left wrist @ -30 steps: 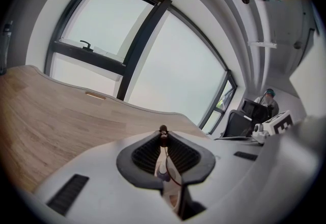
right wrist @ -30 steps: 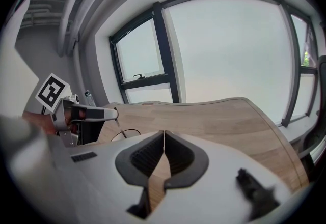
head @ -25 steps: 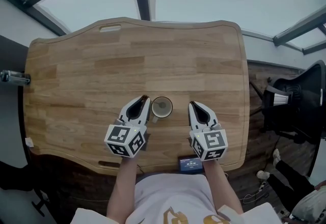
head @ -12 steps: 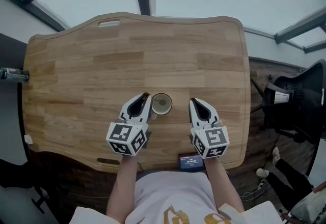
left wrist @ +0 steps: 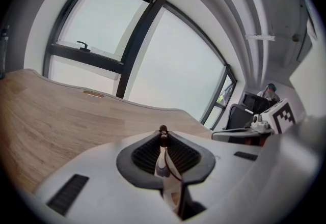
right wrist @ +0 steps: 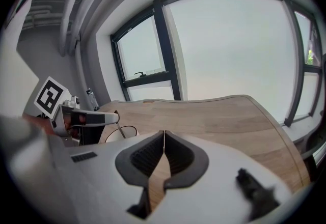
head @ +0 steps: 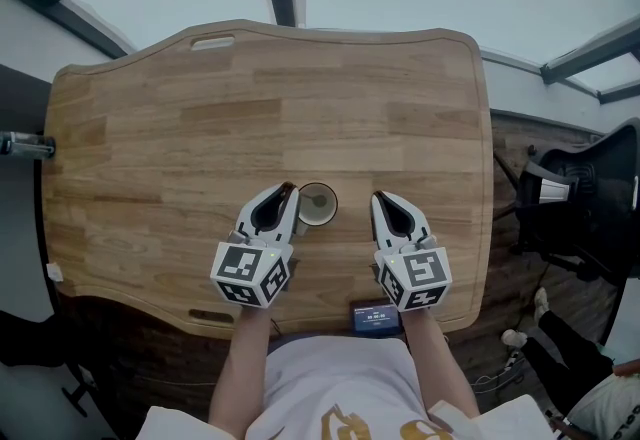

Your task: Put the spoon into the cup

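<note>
A pale cup (head: 318, 206) stands on the wooden table (head: 150, 128) near its front edge, between my two grippers. My left gripper (head: 288, 190) is at the cup's left rim, shut on the spoon (left wrist: 162, 159), whose thin handle runs up between the pads. In the right gripper view the spoon (right wrist: 115, 122) slants down from the left gripper (right wrist: 86, 118) towards the cup (right wrist: 122, 133). My right gripper (head: 378, 198) rests a little right of the cup, jaws shut together on nothing (right wrist: 164, 132).
A small dark device (head: 375, 318) lies at the table's front edge by the person's body. A black chair (head: 590, 208) stands off the right side, and a metal fitting (head: 25, 148) sticks out at the left edge. Windows lie beyond the far edge.
</note>
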Available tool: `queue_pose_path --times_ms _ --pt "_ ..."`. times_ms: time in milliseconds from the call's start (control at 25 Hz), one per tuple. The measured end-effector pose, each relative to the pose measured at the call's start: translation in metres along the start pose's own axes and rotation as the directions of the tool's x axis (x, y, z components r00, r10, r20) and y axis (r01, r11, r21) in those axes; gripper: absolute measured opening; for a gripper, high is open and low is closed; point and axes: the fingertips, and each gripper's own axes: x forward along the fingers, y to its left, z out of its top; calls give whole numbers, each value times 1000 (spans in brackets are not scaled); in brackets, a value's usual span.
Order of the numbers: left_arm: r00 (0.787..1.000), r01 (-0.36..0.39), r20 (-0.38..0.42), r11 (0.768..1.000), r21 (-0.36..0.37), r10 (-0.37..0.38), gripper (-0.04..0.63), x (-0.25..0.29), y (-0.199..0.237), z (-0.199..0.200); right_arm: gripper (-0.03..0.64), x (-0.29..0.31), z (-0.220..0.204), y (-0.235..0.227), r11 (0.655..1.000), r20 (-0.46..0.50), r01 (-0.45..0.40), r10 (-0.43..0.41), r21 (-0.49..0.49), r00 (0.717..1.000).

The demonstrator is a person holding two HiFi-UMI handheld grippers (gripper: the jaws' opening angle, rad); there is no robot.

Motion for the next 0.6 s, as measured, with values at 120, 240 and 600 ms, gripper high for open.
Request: queue_pose_path --times_ms 120,240,600 --pt "1000 -1 -4 1000 11 1 48 2 -1 -2 32 1 2 0 1000 5 -2 2 0 1000" --pt "1000 -2 -8 1000 10 2 49 3 -1 -4 32 3 2 0 1000 2 -3 3 -3 1000" --pt "1000 -1 -18 999 38 2 49 6 -3 -7 32 7 0 0 1000 -9 0 0 -4 1000"
